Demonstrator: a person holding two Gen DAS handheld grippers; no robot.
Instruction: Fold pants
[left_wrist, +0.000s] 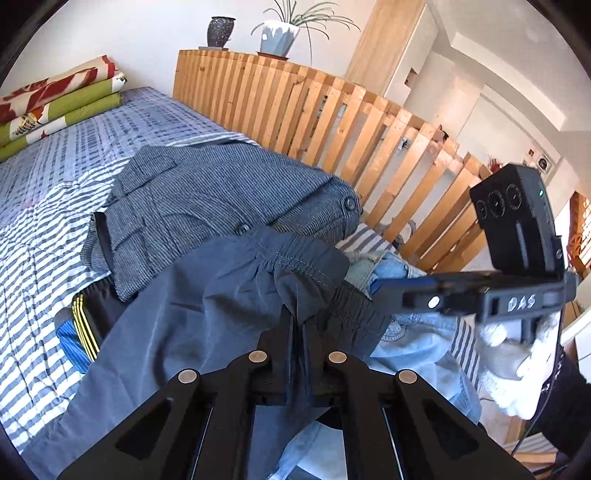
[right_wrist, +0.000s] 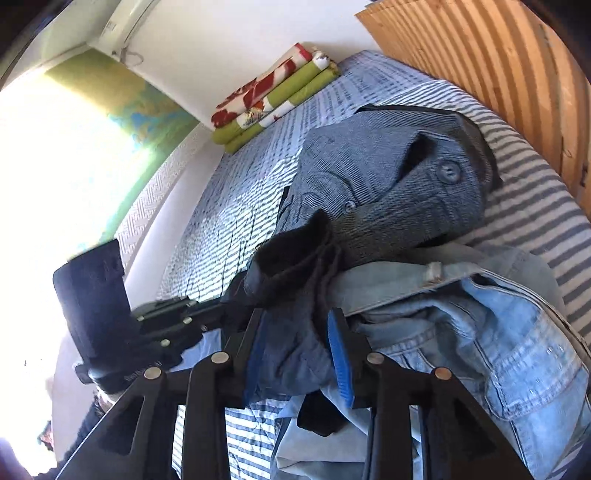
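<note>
Dark slate-blue pants (left_wrist: 207, 295) with an elastic waistband lie over a pile of clothes on the bed. My left gripper (left_wrist: 297, 321) is shut on a bunched fold of the waistband. My right gripper (left_wrist: 380, 290) comes in from the right, held by a white-gloved hand (left_wrist: 517, 369), its blue pad at the waistband's other end. In the right wrist view the right gripper (right_wrist: 297, 325) holds a thick wad of the pants (right_wrist: 291, 354) between its blue pads (right_wrist: 340, 350). The left gripper (right_wrist: 232, 299) reaches the same fabric from the left.
Under the pants lie a grey tweed garment with buttons (left_wrist: 207, 199), light blue jeans (right_wrist: 480, 332) and a black piece with yellow stripes (left_wrist: 83, 325). Striped bed sheet (left_wrist: 37, 240), folded green-red blankets (left_wrist: 55, 107) at the far end, wooden slatted rail (left_wrist: 314, 110) alongside.
</note>
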